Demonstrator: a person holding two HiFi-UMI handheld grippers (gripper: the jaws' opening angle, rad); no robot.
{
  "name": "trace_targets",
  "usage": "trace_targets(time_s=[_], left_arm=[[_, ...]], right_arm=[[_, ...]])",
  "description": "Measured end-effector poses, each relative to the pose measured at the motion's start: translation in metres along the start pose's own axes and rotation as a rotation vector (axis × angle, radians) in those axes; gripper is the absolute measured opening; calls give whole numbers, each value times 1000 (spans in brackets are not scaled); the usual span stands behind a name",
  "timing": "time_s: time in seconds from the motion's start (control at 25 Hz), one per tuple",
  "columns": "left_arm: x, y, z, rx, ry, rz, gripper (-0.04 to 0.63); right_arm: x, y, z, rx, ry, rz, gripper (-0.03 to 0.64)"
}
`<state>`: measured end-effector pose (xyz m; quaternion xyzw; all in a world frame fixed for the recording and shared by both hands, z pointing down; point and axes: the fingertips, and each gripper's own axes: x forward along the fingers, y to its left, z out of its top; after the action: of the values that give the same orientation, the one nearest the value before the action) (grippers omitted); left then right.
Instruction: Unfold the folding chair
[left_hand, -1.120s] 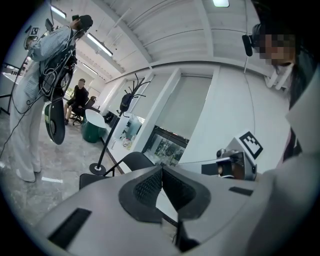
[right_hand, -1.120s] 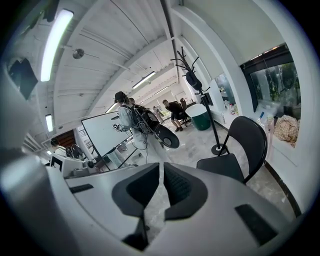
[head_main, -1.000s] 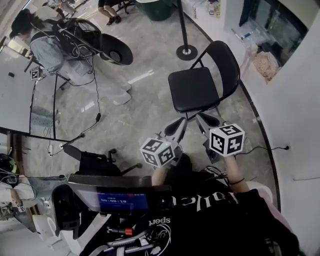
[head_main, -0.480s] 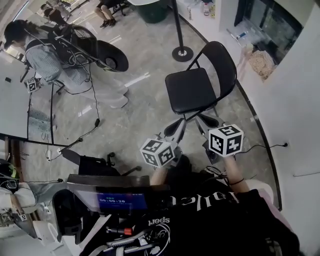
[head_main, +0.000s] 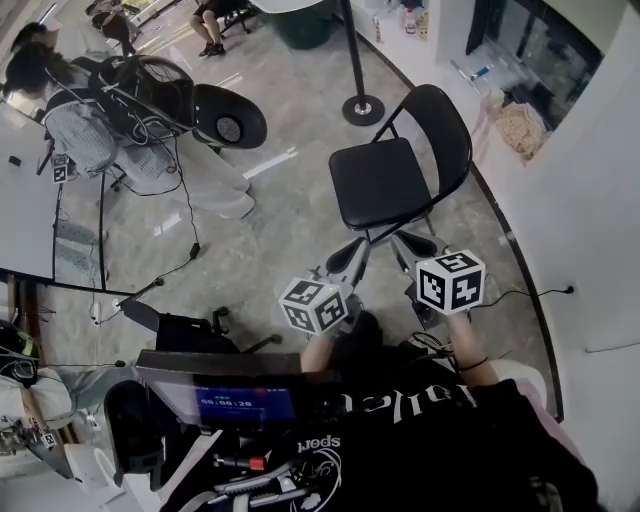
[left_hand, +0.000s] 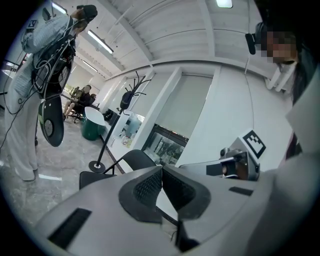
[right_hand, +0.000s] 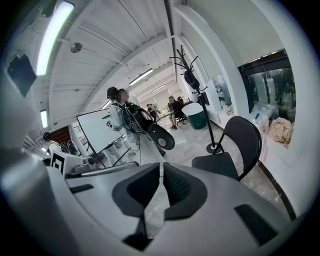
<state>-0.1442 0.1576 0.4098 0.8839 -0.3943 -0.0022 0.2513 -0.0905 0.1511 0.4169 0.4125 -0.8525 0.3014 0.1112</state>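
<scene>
The black folding chair (head_main: 385, 182) stands unfolded on the pale floor (head_main: 285, 215), seat flat and backrest on its far side. On the near side of the chair, the left gripper (head_main: 353, 252) and right gripper (head_main: 413, 243) point toward it side by side. Beyond the chair is a round post base (head_main: 362, 108), and well to the chair's left stands a person in grey (head_main: 82, 135).

The head camera looks steeply down from above the person, over the left tool (head_main: 356, 250) and right tool (head_main: 408, 246) to the folding chair (head_main: 385, 180) on the floor (head_main: 280, 230) just beyond. Each tool's camera rides close behind its own jaws and faces out along them, low and near level. The chair shows small at lower left in the left tool view, larger at right in the right tool view. All three views share the chair and the black post (head_main: 362, 108) behind it — each tool view also catches the other tool.
</scene>
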Motion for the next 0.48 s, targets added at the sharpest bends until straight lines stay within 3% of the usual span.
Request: trace_targets(time_s=[0.48], left_arm=[[-23,7,-10,-13,-3,-2,5]], right_arm=[[2,17,-16,-15,17,-15,34]])
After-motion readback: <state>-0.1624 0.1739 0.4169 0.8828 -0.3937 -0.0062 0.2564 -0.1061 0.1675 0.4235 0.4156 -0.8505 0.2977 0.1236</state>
